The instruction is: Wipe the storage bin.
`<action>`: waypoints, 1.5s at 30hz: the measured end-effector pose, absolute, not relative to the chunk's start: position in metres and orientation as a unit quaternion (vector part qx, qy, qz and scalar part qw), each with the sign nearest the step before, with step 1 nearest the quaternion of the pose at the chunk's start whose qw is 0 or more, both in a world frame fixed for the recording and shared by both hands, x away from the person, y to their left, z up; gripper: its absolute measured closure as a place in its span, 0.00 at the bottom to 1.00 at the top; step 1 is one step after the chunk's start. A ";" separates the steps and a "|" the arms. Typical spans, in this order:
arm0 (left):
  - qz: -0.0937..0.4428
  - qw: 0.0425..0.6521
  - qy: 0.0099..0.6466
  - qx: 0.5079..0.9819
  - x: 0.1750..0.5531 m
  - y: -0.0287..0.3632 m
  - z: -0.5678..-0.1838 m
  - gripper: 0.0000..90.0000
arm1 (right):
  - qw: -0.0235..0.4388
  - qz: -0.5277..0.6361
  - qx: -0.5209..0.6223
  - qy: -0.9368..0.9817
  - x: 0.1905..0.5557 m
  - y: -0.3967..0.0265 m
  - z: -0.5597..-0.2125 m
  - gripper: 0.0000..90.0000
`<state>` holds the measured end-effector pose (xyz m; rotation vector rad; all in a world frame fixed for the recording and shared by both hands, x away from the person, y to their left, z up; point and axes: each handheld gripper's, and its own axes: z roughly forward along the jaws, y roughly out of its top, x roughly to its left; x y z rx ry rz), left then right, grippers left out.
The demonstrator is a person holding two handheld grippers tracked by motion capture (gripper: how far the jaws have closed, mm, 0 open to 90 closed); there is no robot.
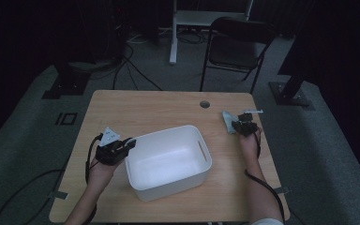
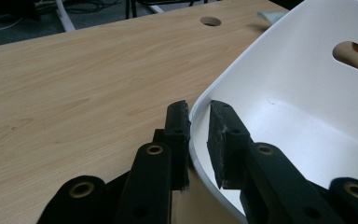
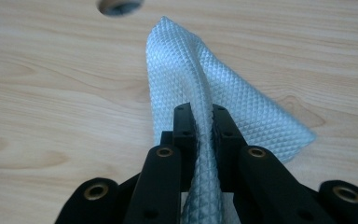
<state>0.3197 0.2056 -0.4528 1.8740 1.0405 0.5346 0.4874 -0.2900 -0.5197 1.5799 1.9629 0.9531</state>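
Right hand-held gripper [image 3: 204,122] clenched on a fold of the pale blue cloth [image 3: 242,102] above the counter [image 1: 136,105]; left hand-held gripper [image 2: 198,122] grasping the white bin's [image 1: 168,161] rim.

High view: we find it dim, room edges near black, the table [image 1: 168,110] the one lit area. Gripper views: we see even, brighter light, soft shadows, no glare; near jaws blur, the cloth [image 3: 242,93] weave stays sharp.
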 end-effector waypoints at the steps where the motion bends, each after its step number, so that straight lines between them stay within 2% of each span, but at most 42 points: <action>1: 0.216 0.450 0.421 0.758 0.320 0.206 -0.453 0.87 | 0.221 0.352 0.570 0.708 0.483 -0.291 -0.517 0.92; 15: 0.220 0.446 0.420 0.760 0.320 0.205 -0.452 0.87 | 0.202 0.426 0.533 0.703 0.423 -0.290 -0.488 0.92; 30: 0.216 0.450 0.417 0.760 0.322 0.207 -0.453 0.87 | 0.172 0.478 0.507 0.696 0.363 -0.279 -0.474 0.92; 45: 0.220 0.449 0.418 0.758 0.322 0.206 -0.453 0.87 | 0.154 0.501 0.475 0.707 0.324 -0.262 -0.467 0.92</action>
